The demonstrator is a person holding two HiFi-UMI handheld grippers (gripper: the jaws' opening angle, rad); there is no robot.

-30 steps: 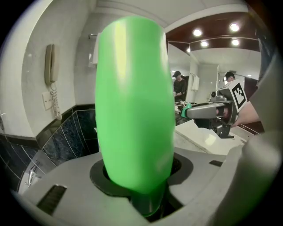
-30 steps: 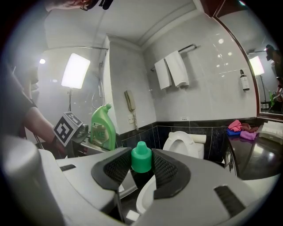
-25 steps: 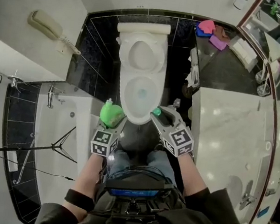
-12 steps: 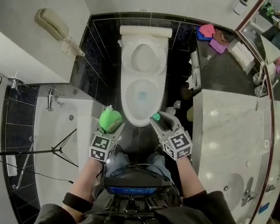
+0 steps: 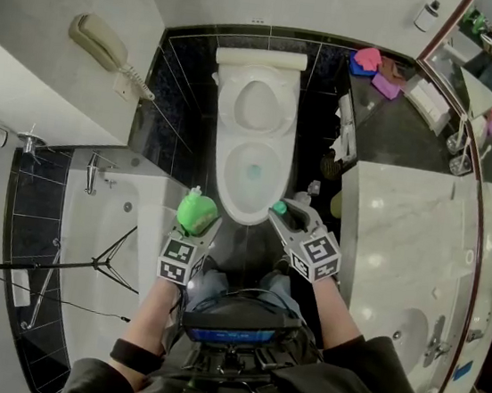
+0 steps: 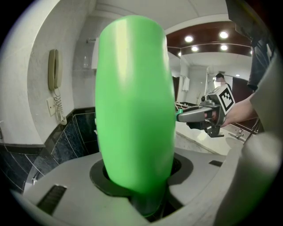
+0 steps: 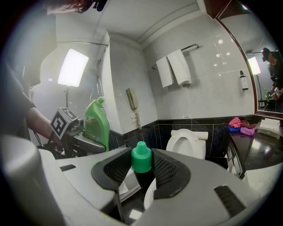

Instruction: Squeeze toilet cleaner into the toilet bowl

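My left gripper (image 5: 199, 226) is shut on a green toilet-cleaner bottle (image 5: 195, 211), held upright with its uncapped spout (image 5: 194, 191) up, just left of the bowl's front rim. In the left gripper view the bottle (image 6: 135, 114) fills the middle. My right gripper (image 5: 282, 212) is shut on the bottle's green cap (image 5: 278, 208); in the right gripper view the cap (image 7: 141, 157) sits between the black pads, and the bottle (image 7: 97, 124) shows at the left. The white toilet (image 5: 252, 151) stands ahead with its lid up, blue-tinted water in the bowl (image 5: 251, 172).
A marble vanity counter (image 5: 402, 239) with a sink runs along the right, under a mirror. A bathtub (image 5: 113, 219) lies at the left, with a wall phone (image 5: 99, 46) above it. Pink and purple cloths (image 5: 371, 64) lie on the dark counter. A small bin (image 5: 329, 164) stands beside the toilet.
Both grippers have shifted slightly right and apart in the view as the head camera moved; bottle and cap stay held, each a little back from the bowl's front rim.
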